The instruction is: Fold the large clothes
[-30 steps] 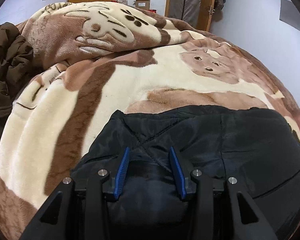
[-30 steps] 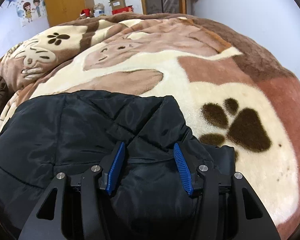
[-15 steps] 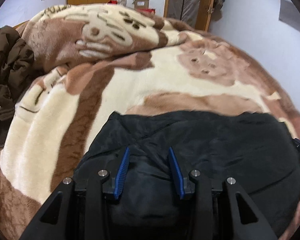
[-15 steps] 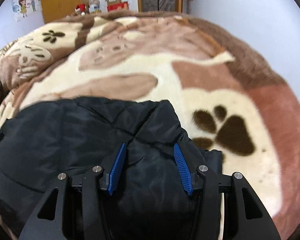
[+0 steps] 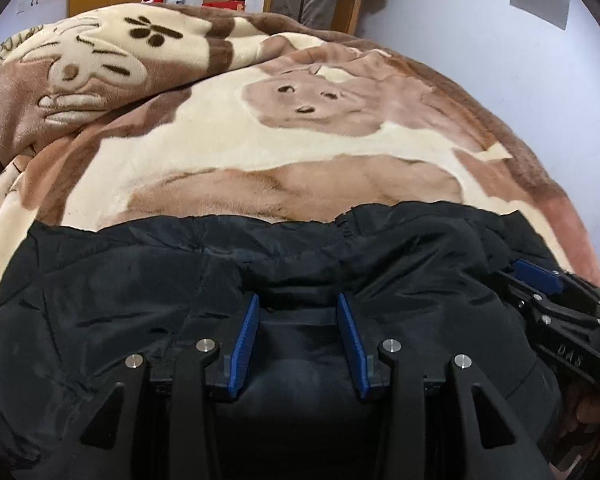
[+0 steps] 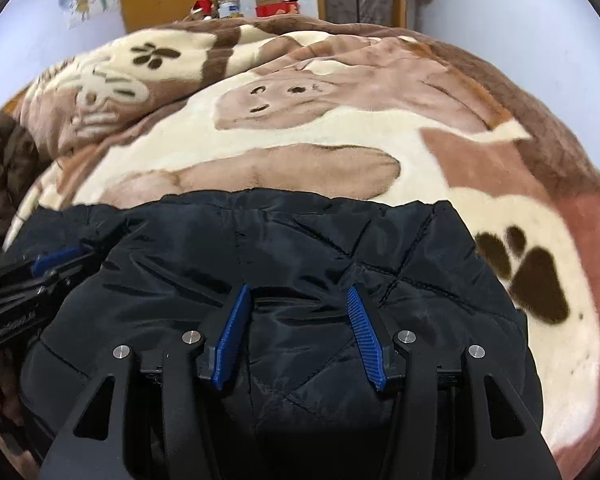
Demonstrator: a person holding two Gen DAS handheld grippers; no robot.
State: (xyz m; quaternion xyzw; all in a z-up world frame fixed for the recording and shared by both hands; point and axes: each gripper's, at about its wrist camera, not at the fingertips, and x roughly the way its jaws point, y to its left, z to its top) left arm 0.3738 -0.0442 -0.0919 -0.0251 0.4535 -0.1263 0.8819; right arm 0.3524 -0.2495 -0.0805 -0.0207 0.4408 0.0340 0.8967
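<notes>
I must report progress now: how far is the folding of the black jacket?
Done: the black jacket lies as a doubled bundle on the blanket. In hand: the left gripper and right gripper each pinch its bulky near fold. Left: finishing this fold; the brown garment looks unfolded.

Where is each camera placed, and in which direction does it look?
Left wrist: on the left gripper, looking forward and down over the black jacket it grips; right gripper at the right edge.
Right wrist: on the right gripper, same slant, gripping jacket; left gripper and a hand at the left edge.
Shared: jacket, bear blanket, both grippers.
</notes>
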